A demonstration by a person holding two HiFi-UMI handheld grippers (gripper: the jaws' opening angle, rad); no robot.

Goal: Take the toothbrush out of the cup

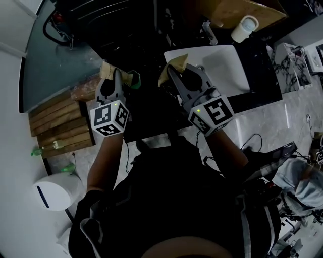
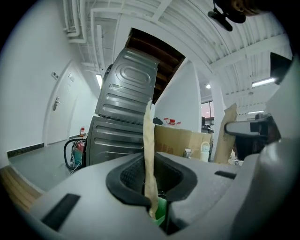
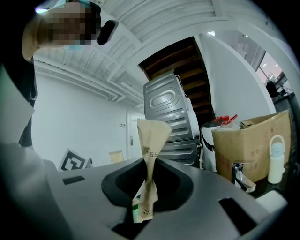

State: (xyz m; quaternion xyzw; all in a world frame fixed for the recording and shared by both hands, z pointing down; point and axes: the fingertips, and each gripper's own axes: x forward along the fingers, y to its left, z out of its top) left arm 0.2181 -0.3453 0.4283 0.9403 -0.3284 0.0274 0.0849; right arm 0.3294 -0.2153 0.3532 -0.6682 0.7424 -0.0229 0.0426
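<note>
My left gripper [image 1: 119, 75] is shut on a tan paper packet [image 1: 107, 69], with something green [image 1: 135, 84] showing at its right side. In the left gripper view the packet [image 2: 148, 154] stands edge-on between the closed jaws, and the green part [image 2: 161, 212] sits at its base. My right gripper [image 1: 176, 71] is shut on a second tan packet end [image 1: 174, 62]. In the right gripper view that printed packet [image 3: 151, 150] is pinched and twisted at its middle. Both grippers are held up side by side, a little apart. No cup shows in any view.
A white sink basin [image 1: 229, 68] lies just beyond the right gripper, with a faucet [image 3: 242, 177], a white bottle [image 1: 245, 27] and a cardboard box [image 1: 242, 10] behind it. A wooden slat board [image 1: 58, 123] and a white round container [image 1: 53, 190] are at the left. A metal machine [image 2: 125, 110] stands ahead.
</note>
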